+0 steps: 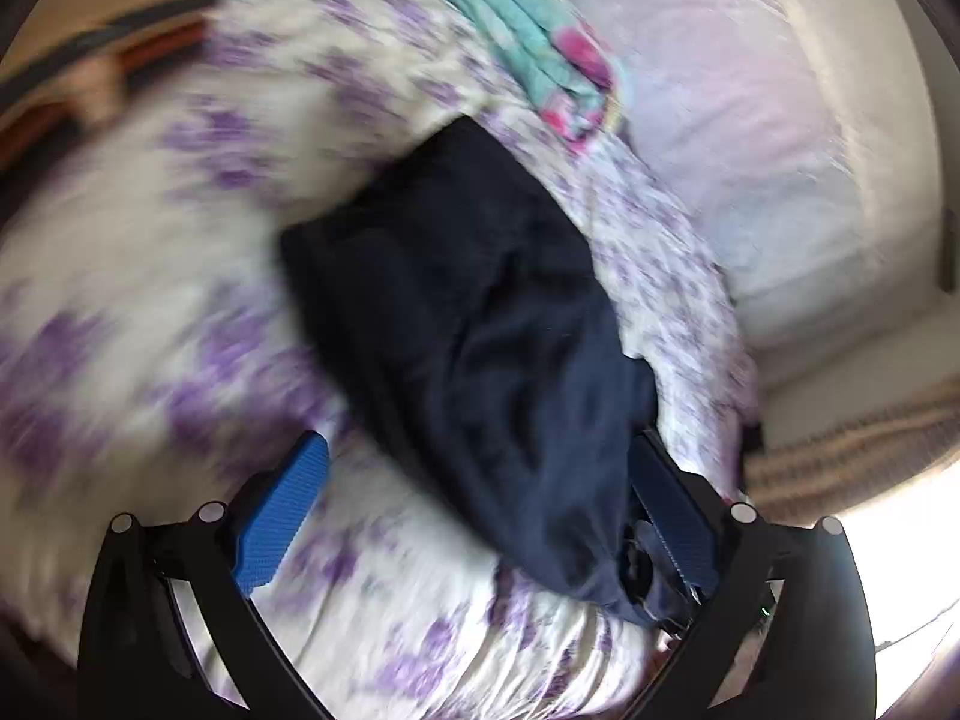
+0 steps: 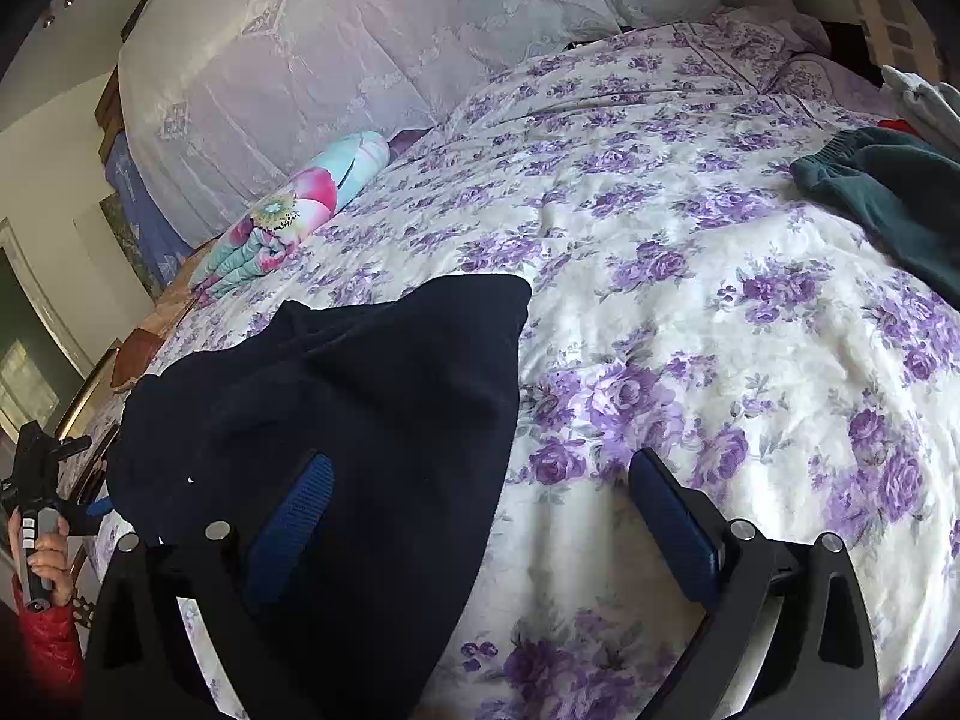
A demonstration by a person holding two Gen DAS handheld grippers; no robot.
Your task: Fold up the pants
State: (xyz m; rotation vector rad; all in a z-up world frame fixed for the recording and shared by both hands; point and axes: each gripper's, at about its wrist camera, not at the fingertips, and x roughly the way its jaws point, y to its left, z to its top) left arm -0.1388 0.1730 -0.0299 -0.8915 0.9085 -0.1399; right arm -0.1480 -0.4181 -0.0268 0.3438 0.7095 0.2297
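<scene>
Nearest the lens in the left wrist view, the blue pads of the left gripper [image 1: 477, 516] are seen spread wide, with the near end of the dark navy pants [image 1: 456, 324] draped between them; the cloth lies bunched against the right pad [image 1: 672, 516], while the left pad [image 1: 282, 516] stands clear over the bed cover, so nothing is clamped. That view is heavily blurred, and finer detail of the fabric cannot be made out. In the right wrist view the right gripper [image 2: 480, 516] is likewise shown wide open and empty, its left pad [image 2: 294, 516] over the pants [image 2: 336, 420] and its right pad [image 2: 672, 516] over the floral bedspread [image 2: 690, 312]. The pants are found on the bed, toward its left side, already doubled into a thick dark stack whose long axis runs away from both cameras toward the rolled floral bundle [image 2: 294, 210] by the lace-covered headboard. The left gripper is judged the nearer of the 2, being set at the stack's near end, and the hand [image 2: 45, 552] holding it is glimpsed at the bed's left edge. A teal garment [image 2: 888, 204] lies well apart at the far right. The next fold is judged to turn on closing at that near end and carrying it along the long axis.
</scene>
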